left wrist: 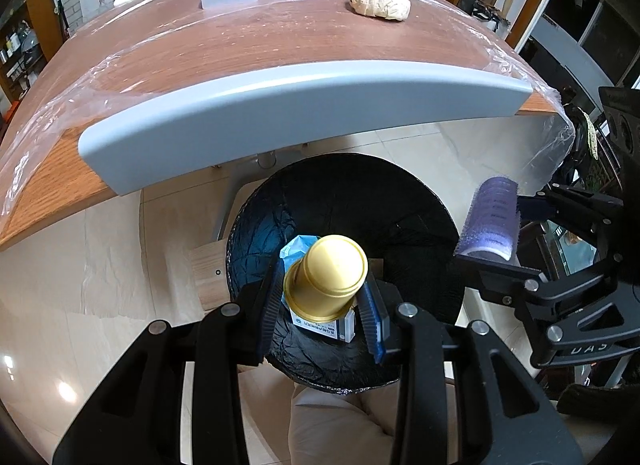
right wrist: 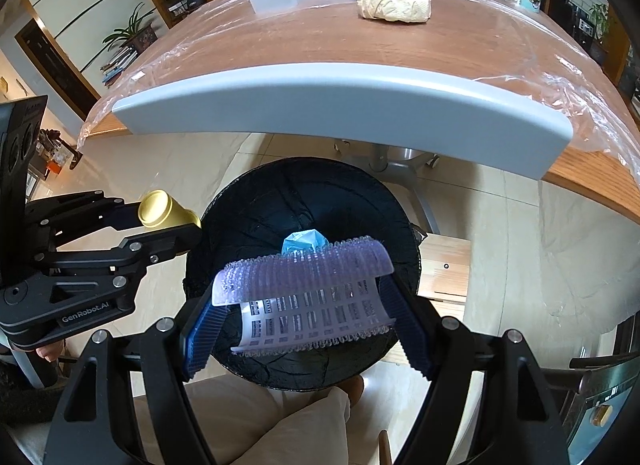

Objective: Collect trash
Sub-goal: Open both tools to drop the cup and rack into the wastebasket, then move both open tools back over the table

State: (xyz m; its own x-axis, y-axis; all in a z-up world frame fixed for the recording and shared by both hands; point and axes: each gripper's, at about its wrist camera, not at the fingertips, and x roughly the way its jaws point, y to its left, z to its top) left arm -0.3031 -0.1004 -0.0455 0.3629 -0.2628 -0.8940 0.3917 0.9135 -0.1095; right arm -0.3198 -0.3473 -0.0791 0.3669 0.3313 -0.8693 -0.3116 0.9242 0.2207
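Gold cup (left wrist: 326, 275) sits clamped in my left gripper (left wrist: 324, 305), directly above the black-lined bin (left wrist: 420, 201) below it. My right gripper (right wrist: 304, 305), half-spread, grips the purple roller (right wrist: 308, 293) over the same bin. I'd release each squarely over the centre.

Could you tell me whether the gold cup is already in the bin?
Not yet: the left gripper holds the gold cup above the bin.

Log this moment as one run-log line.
left gripper: holds gold cup | right gripper: holds purple hair roller | both over bin
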